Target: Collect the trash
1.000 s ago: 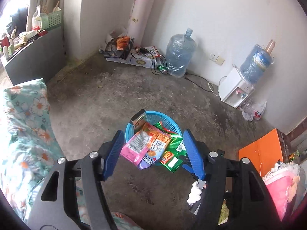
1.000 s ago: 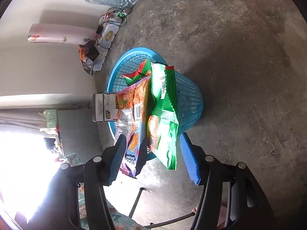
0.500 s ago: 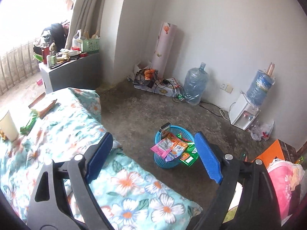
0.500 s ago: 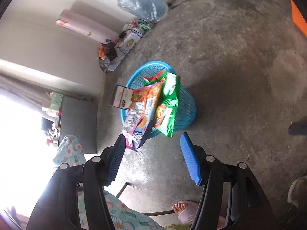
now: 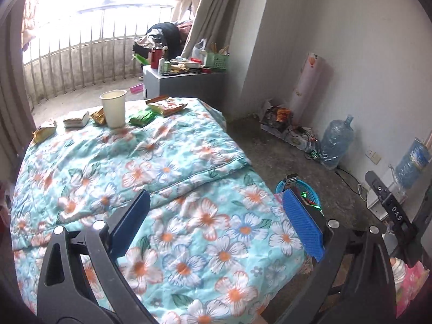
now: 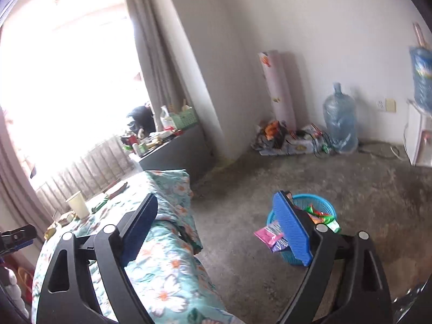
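Note:
A blue trash basket (image 6: 325, 201) full of snack wrappers stands on the floor; in the left wrist view (image 5: 310, 190) it peeks out past the bed edge. On the far end of the flowered bedspread (image 5: 167, 162) lie a paper cup (image 5: 114, 108), a green wrapper (image 5: 141, 117), an orange wrapper (image 5: 166, 105), a small box (image 5: 76, 120) and gold wrappers (image 5: 43, 132). My left gripper (image 5: 216, 221) is open and empty above the bed. My right gripper (image 6: 216, 226) is open and empty between the bed and the basket.
A grey cabinet (image 5: 186, 83) with clutter stands by the balcony. A water jug (image 5: 336, 143), a rolled mat (image 5: 307, 86), cables and a water dispenser (image 6: 418, 137) line the wall. Concrete floor (image 6: 270, 178) lies between bed and wall.
Both grippers have lifted and swung away from the basket toward the bed. The basket has shrunk in both views, and the bed with its trash has come into view.

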